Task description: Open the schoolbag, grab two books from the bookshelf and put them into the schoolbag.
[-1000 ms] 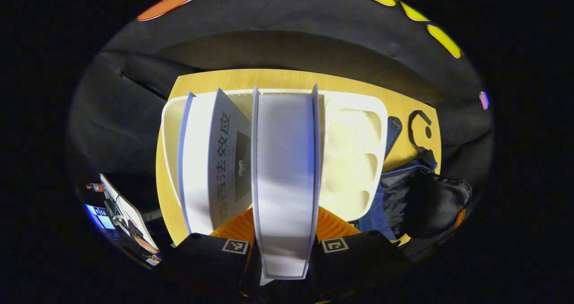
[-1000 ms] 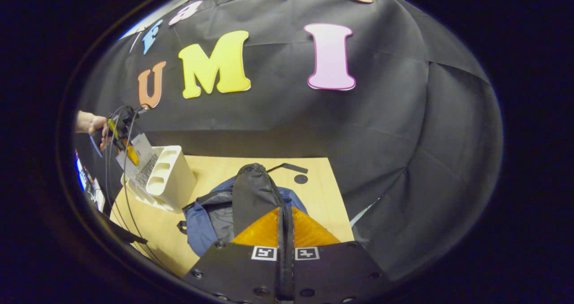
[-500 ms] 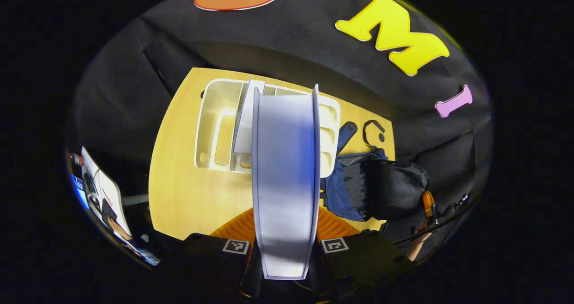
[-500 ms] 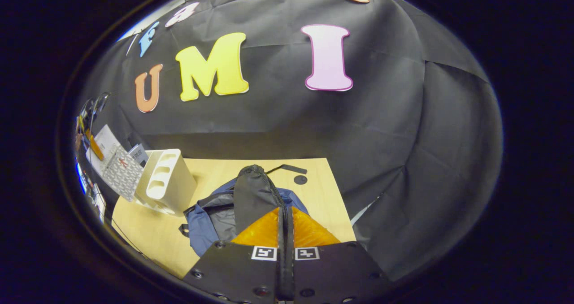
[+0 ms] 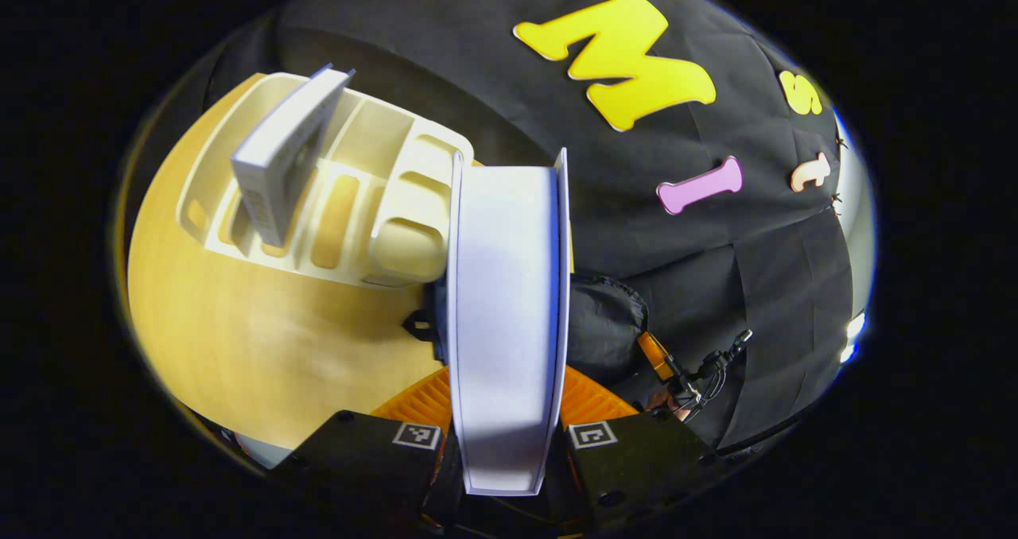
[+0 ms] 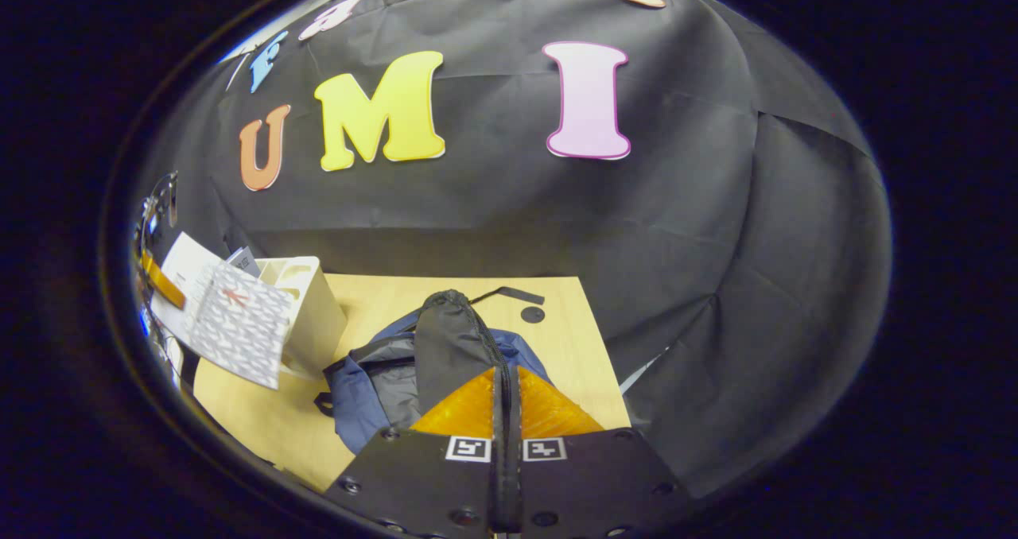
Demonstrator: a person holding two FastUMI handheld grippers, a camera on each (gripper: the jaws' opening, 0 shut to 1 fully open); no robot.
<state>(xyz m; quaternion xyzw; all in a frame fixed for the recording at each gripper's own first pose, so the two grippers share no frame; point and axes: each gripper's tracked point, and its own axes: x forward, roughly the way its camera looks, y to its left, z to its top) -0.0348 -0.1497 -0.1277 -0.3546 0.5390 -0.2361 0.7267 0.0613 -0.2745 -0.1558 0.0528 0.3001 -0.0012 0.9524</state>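
At six o'clock, left gripper (image 5: 507, 443) clamps a flat white book (image 5: 507, 308) by its page edge, ribbed cream bookshelf (image 5: 350, 205) at ten o'clock; right gripper (image 6: 507, 475) pinches the schoolbag (image 6: 433, 356) fabric

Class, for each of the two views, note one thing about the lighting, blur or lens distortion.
Left gripper view: the book held close to the lens is smooth and soft, with a shadow band near its lower end; the table looks smeared and its edge bows. Right gripper view: sharper, evenly lit; the table edges and the wall bulge outward with the fisheye lens.
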